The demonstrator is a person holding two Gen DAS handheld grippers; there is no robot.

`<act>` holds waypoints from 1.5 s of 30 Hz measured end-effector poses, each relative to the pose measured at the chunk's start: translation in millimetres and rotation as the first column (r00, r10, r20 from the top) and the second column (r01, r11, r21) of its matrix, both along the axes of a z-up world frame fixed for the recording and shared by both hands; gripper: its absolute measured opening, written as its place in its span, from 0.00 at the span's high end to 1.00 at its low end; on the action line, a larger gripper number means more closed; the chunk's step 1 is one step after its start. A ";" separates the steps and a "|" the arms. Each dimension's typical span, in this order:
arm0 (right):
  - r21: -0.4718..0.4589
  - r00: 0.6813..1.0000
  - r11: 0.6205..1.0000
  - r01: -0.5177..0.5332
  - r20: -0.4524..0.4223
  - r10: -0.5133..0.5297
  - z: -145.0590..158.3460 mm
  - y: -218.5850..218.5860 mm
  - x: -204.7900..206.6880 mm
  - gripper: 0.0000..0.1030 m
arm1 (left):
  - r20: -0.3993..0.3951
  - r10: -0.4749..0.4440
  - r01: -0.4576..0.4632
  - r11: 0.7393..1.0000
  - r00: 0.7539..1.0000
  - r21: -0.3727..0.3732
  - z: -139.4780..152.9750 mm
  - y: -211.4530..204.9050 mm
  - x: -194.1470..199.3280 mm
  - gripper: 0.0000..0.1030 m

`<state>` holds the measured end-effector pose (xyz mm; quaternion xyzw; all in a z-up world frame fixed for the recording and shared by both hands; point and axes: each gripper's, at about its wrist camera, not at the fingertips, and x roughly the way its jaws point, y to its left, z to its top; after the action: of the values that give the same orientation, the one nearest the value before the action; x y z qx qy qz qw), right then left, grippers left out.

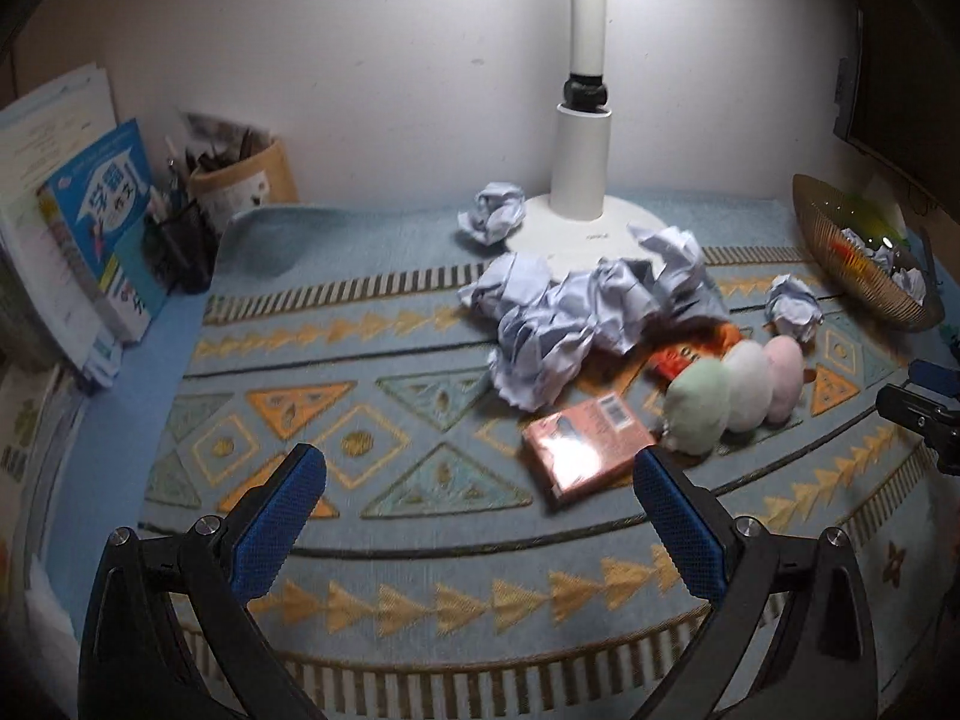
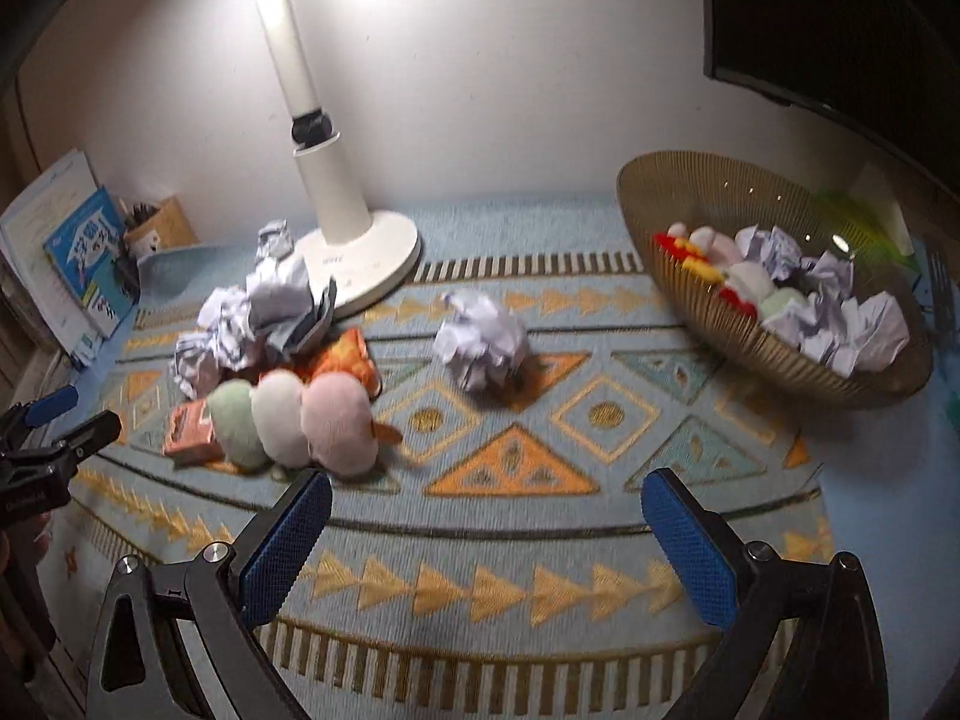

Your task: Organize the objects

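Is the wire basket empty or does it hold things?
Not empty: the wire basket holds crumpled paper and plush toys.

White lamp (image 1: 585,168) at the back of the desk, lit, round base on a blue patterned mat (image 1: 420,540). Plain pale wall (image 1: 390,60) right behind the lamp, brightest near its pole. Left of the lamp, books (image 1: 90,228) leaning upright against the wall and pen pots (image 1: 240,180) just beside them. Right of the lamp, high up, a dark screen (image 2: 840,18).
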<state>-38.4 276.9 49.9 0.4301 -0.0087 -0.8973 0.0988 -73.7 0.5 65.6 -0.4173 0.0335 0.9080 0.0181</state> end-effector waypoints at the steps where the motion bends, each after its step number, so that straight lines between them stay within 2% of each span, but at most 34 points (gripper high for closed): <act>1: 0.007 1.000 1.000 -0.005 0.012 0.005 -7.6 -3.2 3.5 0.00 | 0.012 0.006 -0.006 1.000 1.000 0.012 -9.3 -1.2 -0.8 0.00; 4: 0.029 0.999 0.999 -0.020 0.048 0.018 -30.2 -12.7 10.1 0.00 | 0.040 0.022 -0.023 1.000 0.999 0.016 -38.5 -1.4 -2.2 0.00; 7: 0.091 0.997 0.995 -0.029 0.071 0.022 -50.2 -21.5 10.2 0.00 | 0.063 0.019 -0.020 1.000 0.998 0.013 -63.1 0.2 -0.8 0.00; 8: 0.132 0.999 0.991 -0.034 0.034 0.029 -52.0 -26.0 13.2 0.00 | 0.091 0.019 -0.021 1.000 0.996 0.022 -70.2 -0.9 -2.3 0.00; 10: 0.117 0.999 0.993 -0.026 0.037 0.021 -51.9 -23.8 13.3 0.00 | 0.085 0.022 -0.027 0.998 0.996 0.056 -70.4 -4.0 -2.5 0.00; 12: 0.118 0.999 0.993 -0.024 0.038 0.020 -52.0 -22.9 13.0 0.00 | 0.086 0.024 -0.028 0.999 0.996 0.040 -72.0 -0.2 -2.0 0.00; 45: 0.120 0.999 0.992 -0.024 0.037 0.020 -51.6 -21.9 13.0 0.00 | 0.083 0.022 -0.026 0.999 0.996 0.046 -73.0 0.2 0.7 0.00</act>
<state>-25.4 255.0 -1.8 0.4514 0.0486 -0.8872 0.0823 -72.9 0.8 -7.4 -0.4541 0.0063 0.8907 0.0185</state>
